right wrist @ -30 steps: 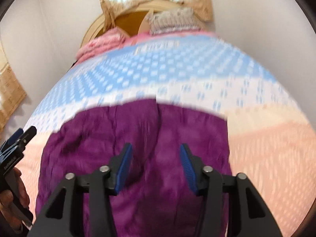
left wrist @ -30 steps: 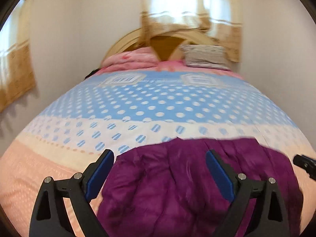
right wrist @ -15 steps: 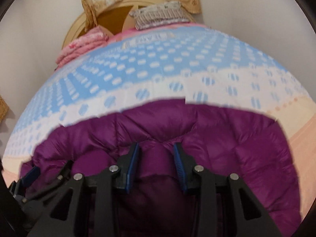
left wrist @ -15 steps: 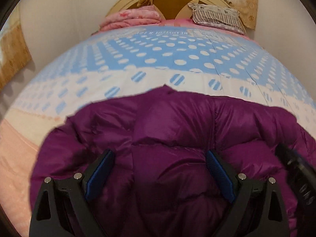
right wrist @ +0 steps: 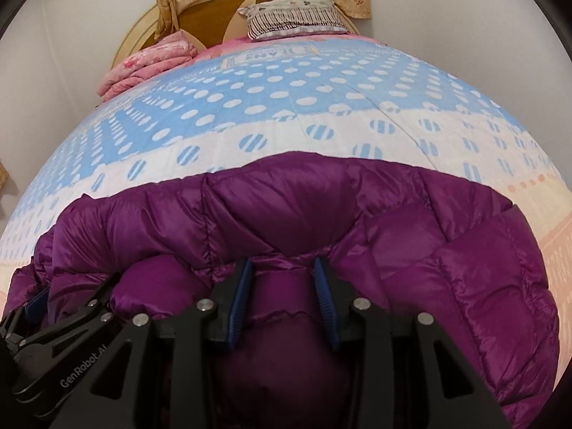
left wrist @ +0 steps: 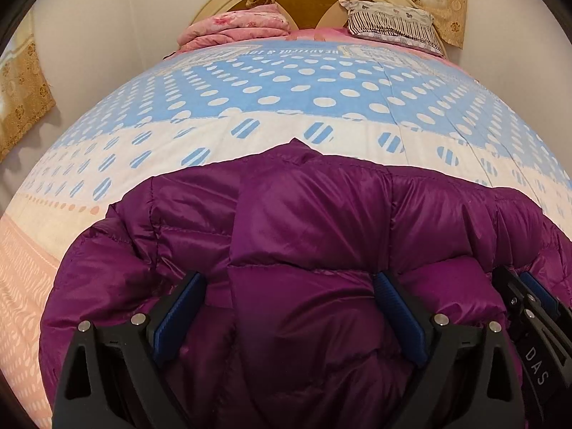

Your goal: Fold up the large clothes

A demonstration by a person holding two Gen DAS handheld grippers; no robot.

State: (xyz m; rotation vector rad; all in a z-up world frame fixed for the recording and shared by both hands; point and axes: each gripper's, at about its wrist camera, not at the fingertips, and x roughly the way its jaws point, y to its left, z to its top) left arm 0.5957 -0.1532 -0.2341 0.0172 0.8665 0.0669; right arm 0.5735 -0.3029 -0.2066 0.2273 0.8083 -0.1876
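Spreading wide, left claw (left wrist: 289,307) straddles purple jacket (left wrist: 307,221); right claw (right wrist: 284,286) pinches it, pillow (right wrist: 293,16) beyond.

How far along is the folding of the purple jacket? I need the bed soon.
Done: the purple puffer jacket lies on the dotted bedspread, still bulky and not visibly folded. In hand: the right tongs have narrowed around a quilted ridge near its edge; the left tongs straddle it wide open. Left: seemingly all the folds.

The jacket (left wrist: 307,236) is running off the bottom edge, hiding the bed's (left wrist: 286,82) near edge; the bedspread lettering (left wrist: 296,52) is staying too small to read.
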